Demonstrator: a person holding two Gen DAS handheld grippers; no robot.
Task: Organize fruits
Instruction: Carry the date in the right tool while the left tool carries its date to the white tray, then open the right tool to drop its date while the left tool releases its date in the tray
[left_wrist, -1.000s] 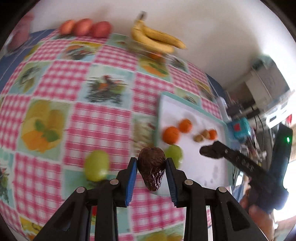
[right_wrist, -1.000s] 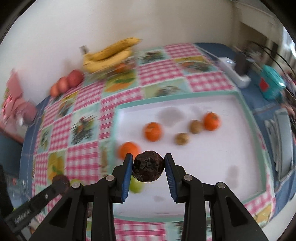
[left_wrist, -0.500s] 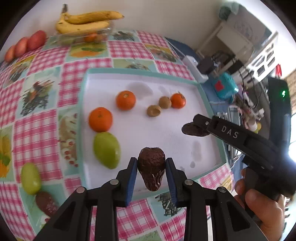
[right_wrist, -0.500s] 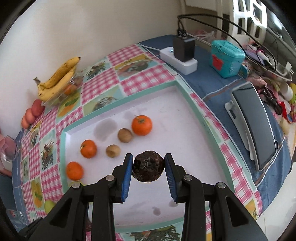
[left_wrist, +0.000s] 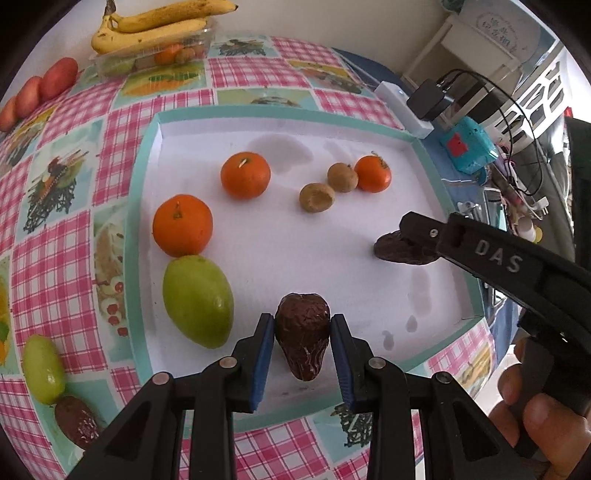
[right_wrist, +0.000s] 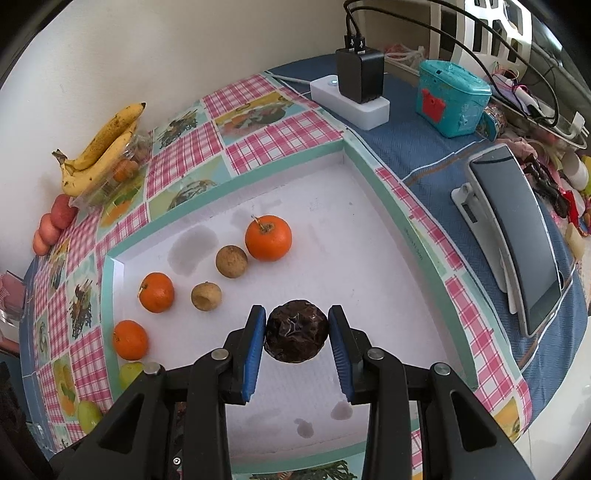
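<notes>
Left wrist view: left tongs (left_wrist: 302, 332) pinch a wrinkled dark-brown date (left_wrist: 303, 334) above the near edge of the white teal-rimmed tray (left_wrist: 142, 206), beside 1 green oval fruit (left_wrist: 198, 301).

Right wrist view: right tongs (right_wrist: 296, 330) pinch a second dark-brown date (right_wrist: 296, 331) over the tray's middle (right_wrist: 424, 258), near 3 oranges (right_wrist: 268, 238).

Home; checked tablecloth (left_wrist: 177, 99); bananas (left_wrist: 155, 26); charger (right_wrist: 360, 75)

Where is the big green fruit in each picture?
Left wrist: green fruit lies in the tray, lower left, touching an orange.
Right wrist: only its top peeks out, lower left, behind the gripper arm.
Shared landmark: the bananas by the wall.
</notes>
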